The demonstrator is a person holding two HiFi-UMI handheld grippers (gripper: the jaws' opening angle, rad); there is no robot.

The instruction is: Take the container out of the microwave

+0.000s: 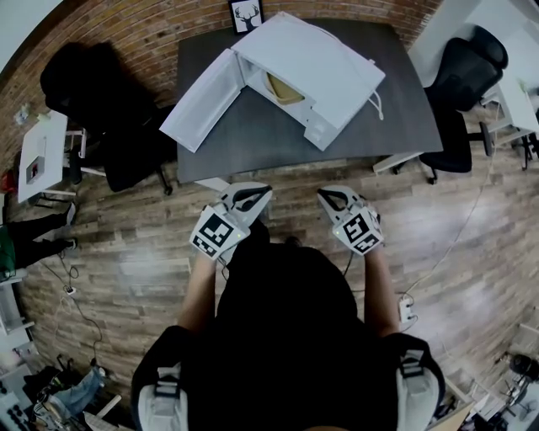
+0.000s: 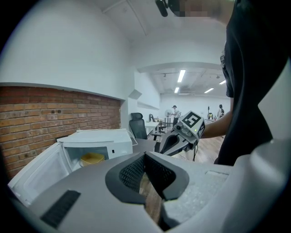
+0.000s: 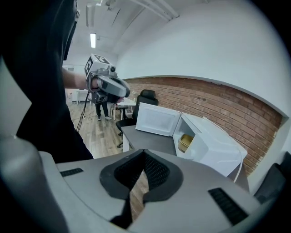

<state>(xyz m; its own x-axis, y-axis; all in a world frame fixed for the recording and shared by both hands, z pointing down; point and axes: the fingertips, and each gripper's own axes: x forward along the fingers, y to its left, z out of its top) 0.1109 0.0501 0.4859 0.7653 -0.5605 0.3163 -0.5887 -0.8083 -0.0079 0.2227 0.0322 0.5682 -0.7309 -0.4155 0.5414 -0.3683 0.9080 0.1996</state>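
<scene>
A white microwave (image 1: 324, 71) stands on the dark grey table (image 1: 253, 143) with its door (image 1: 202, 101) swung wide to the left. Inside sits a yellow container (image 1: 282, 87), also visible as the container (image 2: 92, 159) in the left gripper view and the container (image 3: 185, 142) in the right gripper view. My left gripper (image 1: 255, 194) and right gripper (image 1: 327, 198) hover side by side over the floor just short of the table's near edge. Both are shut, with nothing between the jaws. Each is well away from the microwave.
Black office chairs stand at the table's left (image 1: 101, 93) and right (image 1: 467, 67). A framed deer picture (image 1: 246, 15) leans at the table's far edge by the brick wall. A small white side table (image 1: 38, 156) is at far left. A cable and power strip (image 1: 406, 310) lie on the wood floor.
</scene>
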